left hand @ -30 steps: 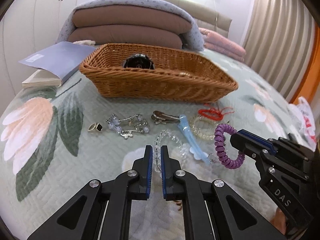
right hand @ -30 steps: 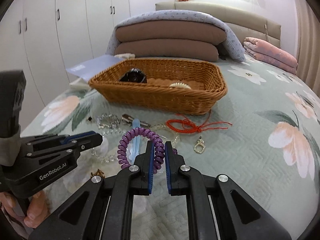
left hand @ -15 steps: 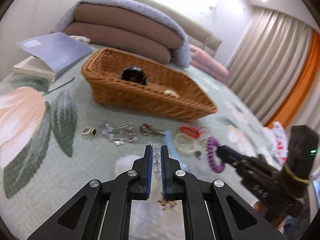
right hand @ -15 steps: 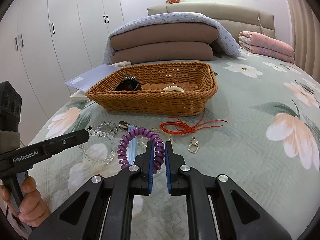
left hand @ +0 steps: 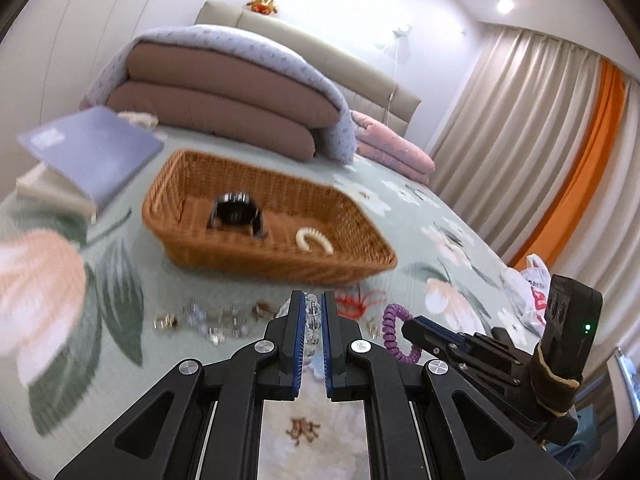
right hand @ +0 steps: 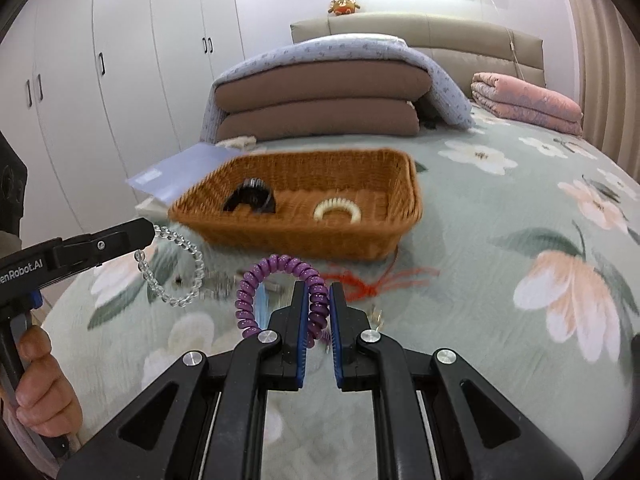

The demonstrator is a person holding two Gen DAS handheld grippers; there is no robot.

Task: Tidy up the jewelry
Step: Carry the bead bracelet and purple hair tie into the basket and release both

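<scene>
My left gripper is shut on a clear bead bracelet, lifted above the bedspread; the bracelet hangs from it in the right wrist view. My right gripper is shut on a purple coil bracelet, also lifted; it also shows in the left wrist view. The wicker basket ahead holds a black object and a cream coil bracelet. On the bedspread lie a red cord, a ring and crystal pieces.
A blue book on another book lies left of the basket. Folded brown and lilac quilts and a pink blanket are stacked behind. A plastic bag sits at the right bed edge. Wardrobe doors stand left.
Both grippers have lifted off the bedspread with their bracelets and moved nearer the basket. The clear bracelet now hangs free. The basket's inside has come into view.
</scene>
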